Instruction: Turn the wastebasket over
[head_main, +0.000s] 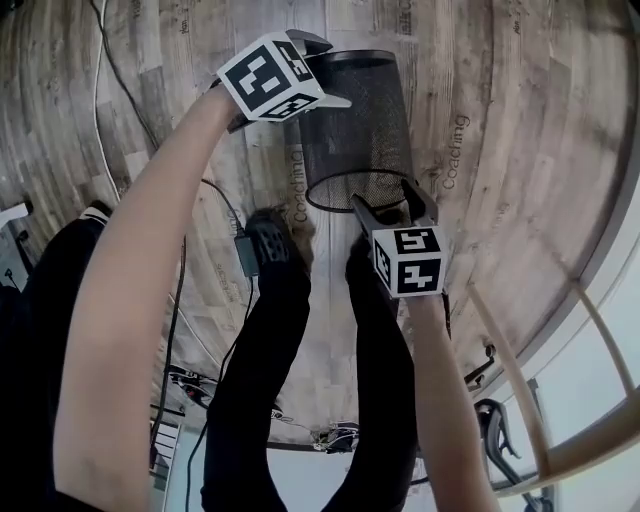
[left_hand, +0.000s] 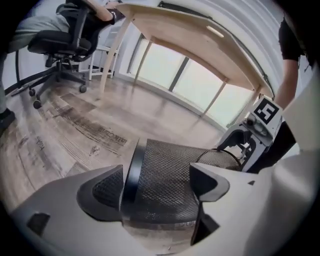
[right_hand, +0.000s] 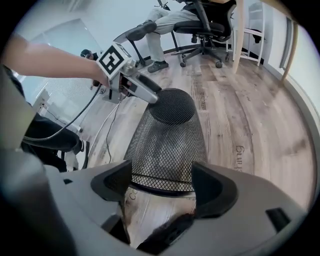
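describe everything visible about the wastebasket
Black see-through wire-mesh wastebasket, tapered, empty, with a solid band round its narrow closed end and a thin rim at the wide open end. It seems to lie on its side on the wood floor, rim toward the person. The left gripper, jaws open, straddles the band; the right gripper, jaws open, stands at the rim; contact unclear.

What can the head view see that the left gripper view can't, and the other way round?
Only the head view: the person's dark-trousered legs and a floor cable. Only the left gripper view: a wooden table and an office chair. Both: the black mesh wastebasket, the wooden floor, and the right tool near its rim.
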